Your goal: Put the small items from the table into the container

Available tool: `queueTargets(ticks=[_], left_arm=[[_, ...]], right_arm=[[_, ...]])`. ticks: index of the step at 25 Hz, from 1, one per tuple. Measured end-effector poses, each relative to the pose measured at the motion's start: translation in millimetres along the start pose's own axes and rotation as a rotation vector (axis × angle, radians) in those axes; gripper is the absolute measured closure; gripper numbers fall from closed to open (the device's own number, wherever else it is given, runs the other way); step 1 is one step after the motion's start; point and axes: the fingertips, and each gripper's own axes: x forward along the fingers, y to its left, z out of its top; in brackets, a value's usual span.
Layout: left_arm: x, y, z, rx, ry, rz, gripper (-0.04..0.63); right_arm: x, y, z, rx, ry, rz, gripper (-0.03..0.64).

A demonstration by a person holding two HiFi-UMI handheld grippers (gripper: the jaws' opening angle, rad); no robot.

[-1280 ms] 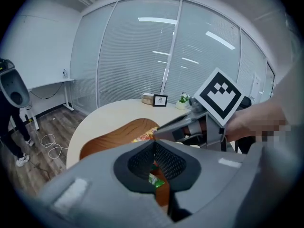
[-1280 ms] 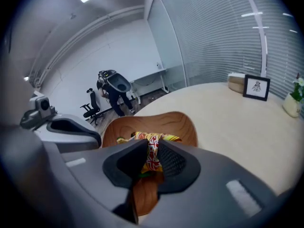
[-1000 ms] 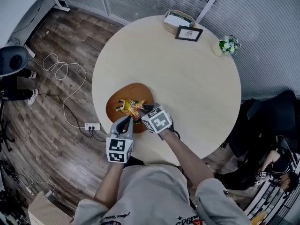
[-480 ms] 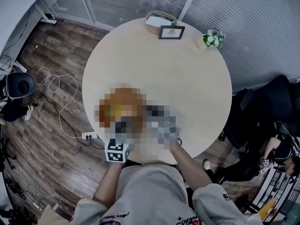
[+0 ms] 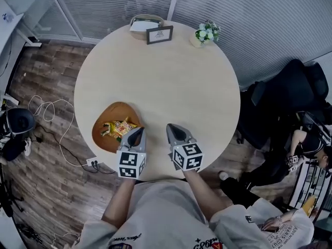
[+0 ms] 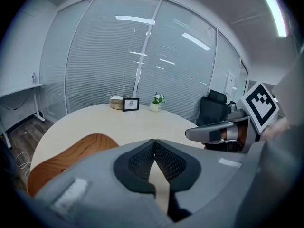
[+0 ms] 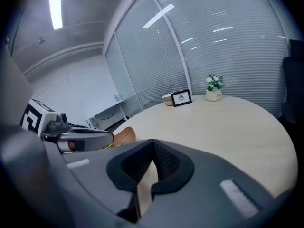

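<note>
Round pale table, wooden container near its front-left edge holding the small items, left gripper just beside the container's rim, jaws together and empty, right gripper apart over bare tabletop, jaws also together, empty

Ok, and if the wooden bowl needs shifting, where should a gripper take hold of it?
Probably the bowl's near rim, pinched from the person's side with one jaw inside and one outside. The rim is a thin, bare edge, while the packets fill the middle. The left gripper is closest, but it is shut and would have to open first.
</note>
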Motion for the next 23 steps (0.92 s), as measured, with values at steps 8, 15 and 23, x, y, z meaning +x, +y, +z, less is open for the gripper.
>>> queueTargets(ticks=[8, 15, 23], left_arm=[[9.6, -19.9, -0.5, 0.023, 0.010, -0.033, 0.597], [10.2, -26.5, -0.5, 0.029, 0.010, -0.039, 0.597], [8.3, -25.5, -2.1, 0.031, 0.013, -0.039, 0.597]], right_arm=[[-17.8, -10.4, -5.7, 0.027, -0.020, -0.030, 0.615], [-21.7, -9.1, -5.2, 0.025, -0.025, -0.025, 0.615], [-21.7, -5.0, -6.9, 0.016, -0.017, -0.017, 0.615]])
